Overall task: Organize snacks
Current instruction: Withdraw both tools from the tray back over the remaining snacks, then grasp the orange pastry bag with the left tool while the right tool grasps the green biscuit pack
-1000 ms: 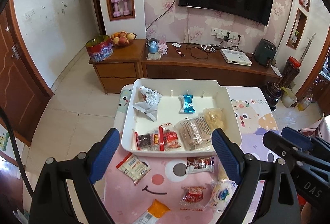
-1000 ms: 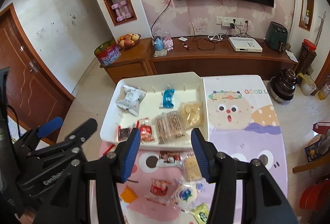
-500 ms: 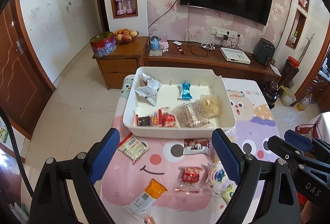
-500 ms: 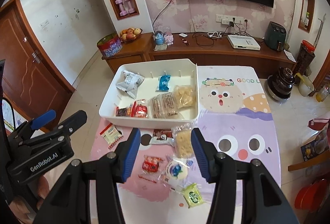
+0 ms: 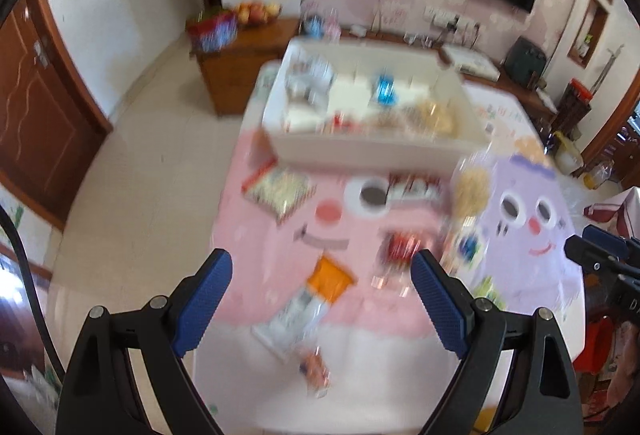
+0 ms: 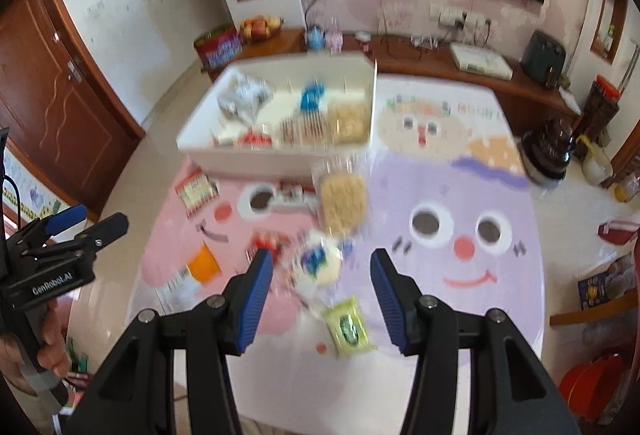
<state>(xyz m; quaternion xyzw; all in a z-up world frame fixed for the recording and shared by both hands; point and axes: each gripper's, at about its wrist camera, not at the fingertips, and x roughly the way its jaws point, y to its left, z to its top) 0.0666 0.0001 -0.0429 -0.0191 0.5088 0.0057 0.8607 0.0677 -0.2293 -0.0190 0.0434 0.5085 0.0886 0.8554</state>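
A white bin (image 5: 376, 151) (image 6: 280, 155) holding several snack packs stands at the far side of the cartoon tablecloth. Loose snacks lie in front of it: an orange-and-white pack (image 5: 316, 291) (image 6: 202, 265), a red candy (image 5: 400, 247), a yellow cracker bag (image 6: 344, 203), a white-blue round pack (image 6: 318, 263) and a green pack (image 6: 348, 323). My left gripper (image 5: 322, 295) is open and empty above the orange pack. My right gripper (image 6: 322, 289) is open and empty above the white-blue pack. Both views are blurred.
A striped snack pack (image 5: 280, 193) (image 6: 196, 191) lies near the table's left edge. A wooden TV cabinet (image 6: 440, 59) with a fruit bowl runs along the far wall. A brown door (image 6: 52, 107) is at the left. Tiled floor surrounds the table.
Both grippers have pulled back and up from the bin toward the table's near edge; more loose snacks and tablecloth show. Both stay open and empty.
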